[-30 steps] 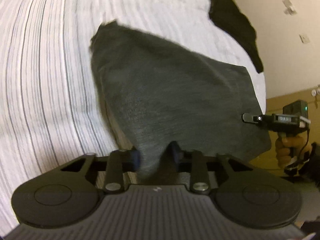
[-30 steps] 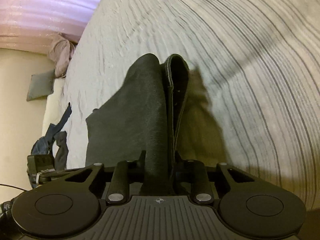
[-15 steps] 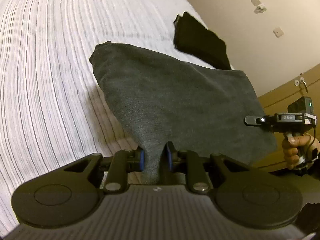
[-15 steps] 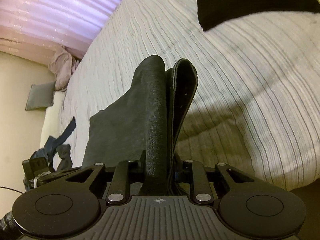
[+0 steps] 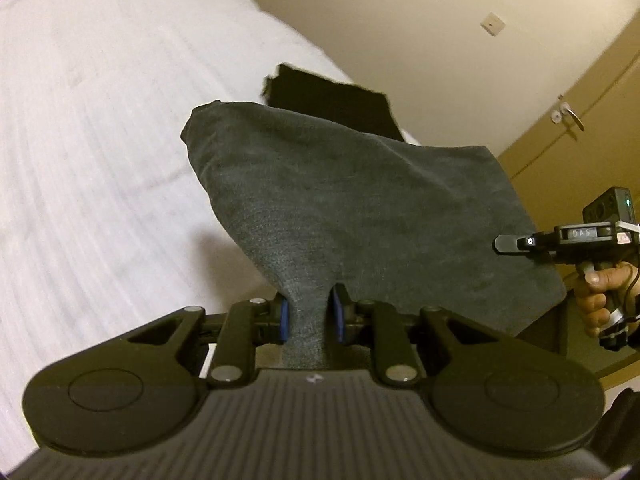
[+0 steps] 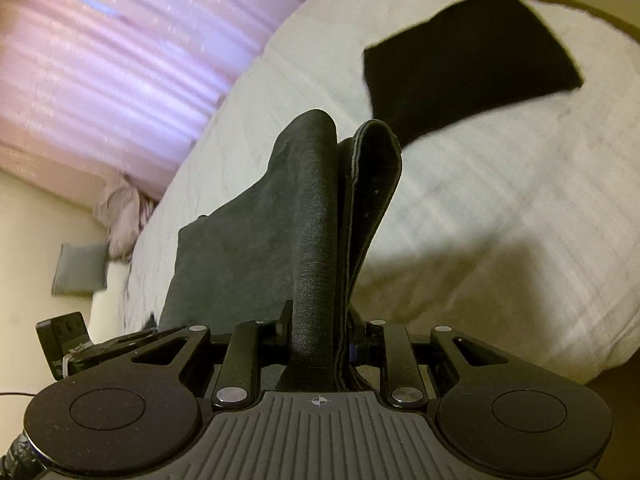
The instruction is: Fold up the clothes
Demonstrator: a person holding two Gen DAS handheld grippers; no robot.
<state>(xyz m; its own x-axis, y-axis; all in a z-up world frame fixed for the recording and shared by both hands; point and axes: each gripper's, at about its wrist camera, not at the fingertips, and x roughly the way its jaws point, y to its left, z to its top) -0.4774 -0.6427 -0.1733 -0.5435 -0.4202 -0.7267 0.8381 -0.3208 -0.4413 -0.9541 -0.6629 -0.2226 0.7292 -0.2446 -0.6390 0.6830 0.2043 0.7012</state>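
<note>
our left hand-held gripper is clamped on a pinch of the grey garment, the blue pads pressing the cloth from both sides. our right hand-held gripper is closed on another edge of the same piece, where the bunched layers and a stitched hem stand up between its fingers. in the left wrist view the right one shows at the far right, held in a hand, with the cloth spanning the gap between the two.

the garment hangs from both grips above the bed, near its edge closest to us, with its far end drooping towards the cover; we cannot tell whether that end touches it. we judge the fold to be in hand rather than finished: the piece looks doubled over (the right wrist view shows several layers), but it is not yet laid flat. a black garment lies folded near the bed's far edge, which we take as done.

there are no containers in view, so nothing is held in any.
</note>
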